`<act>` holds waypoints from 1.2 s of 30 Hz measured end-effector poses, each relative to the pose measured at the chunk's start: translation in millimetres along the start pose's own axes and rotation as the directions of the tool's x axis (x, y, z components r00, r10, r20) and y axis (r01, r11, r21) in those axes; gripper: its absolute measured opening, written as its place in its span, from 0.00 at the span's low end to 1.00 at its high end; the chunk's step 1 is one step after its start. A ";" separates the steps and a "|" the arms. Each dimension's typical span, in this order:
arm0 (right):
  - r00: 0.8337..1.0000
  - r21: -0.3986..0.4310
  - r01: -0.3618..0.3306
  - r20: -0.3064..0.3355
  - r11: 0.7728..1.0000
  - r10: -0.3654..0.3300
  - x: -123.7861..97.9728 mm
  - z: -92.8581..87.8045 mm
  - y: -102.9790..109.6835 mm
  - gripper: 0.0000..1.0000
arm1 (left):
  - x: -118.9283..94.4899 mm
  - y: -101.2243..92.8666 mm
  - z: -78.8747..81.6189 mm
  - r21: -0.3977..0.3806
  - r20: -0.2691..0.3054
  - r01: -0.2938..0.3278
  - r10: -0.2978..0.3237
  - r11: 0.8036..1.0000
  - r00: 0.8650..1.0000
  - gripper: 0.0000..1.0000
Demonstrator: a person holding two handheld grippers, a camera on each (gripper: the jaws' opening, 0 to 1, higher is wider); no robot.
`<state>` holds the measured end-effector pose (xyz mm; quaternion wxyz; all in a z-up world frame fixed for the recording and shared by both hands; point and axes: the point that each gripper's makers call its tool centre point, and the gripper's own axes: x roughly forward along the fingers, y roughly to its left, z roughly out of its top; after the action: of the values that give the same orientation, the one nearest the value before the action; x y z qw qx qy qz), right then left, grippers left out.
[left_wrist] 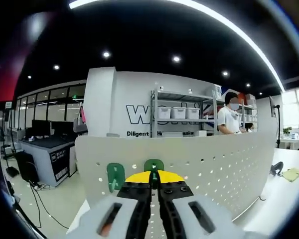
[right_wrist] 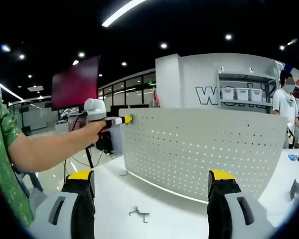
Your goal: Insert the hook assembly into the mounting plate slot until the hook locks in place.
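Your left gripper clenches the green hook against the pegboard, beside another hook. It looks light, rigid plastic; hold its base. Right gripper gapes empty.

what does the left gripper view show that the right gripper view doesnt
Left gripper view: its jaws shut on a green hook at the pegboard, and a second green hook already hanging beside it.

Right gripper view: its own gripper open and empty, a small metal hook lying on the table, and the person's arm reaching to the board.

Both: the white pegboard and a shelf with bins.
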<state>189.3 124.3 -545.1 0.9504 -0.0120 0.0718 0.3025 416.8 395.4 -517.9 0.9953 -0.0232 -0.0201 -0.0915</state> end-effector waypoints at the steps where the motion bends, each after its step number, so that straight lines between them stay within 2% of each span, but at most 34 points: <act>1: 1.000 0.000 -0.001 0.001 1.000 0.001 0.1 0.8 -0.2 0.97 | 1.1 0.0 -0.5 -0.001 -0.001 0.001 -0.001 1.000 1.000 0.03; 12: 1.000 -0.004 -0.004 -0.014 1.000 0.004 2.0 -0.9 -1.1 0.96 | 7.7 1.4 -2.7 0.000 0.008 -0.001 0.001 1.000 1.000 0.03; 20: 1.000 -0.002 -0.006 -0.016 1.000 0.006 2.7 -2.1 -2.0 0.96 | 8.2 1.1 -3.3 0.055 0.004 -0.003 0.003 0.998 1.000 0.03; 36: 0.999 0.003 -0.015 -0.034 1.000 0.015 4.6 -8.5 -0.9 0.95 | 5.8 -1.0 0.0 0.068 0.037 -0.016 0.013 0.998 0.999 0.03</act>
<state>192.4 125.7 -554.2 0.9468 -0.0151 0.0883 0.3091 422.4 393.4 -517.6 0.9956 0.0089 -0.0413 -0.0831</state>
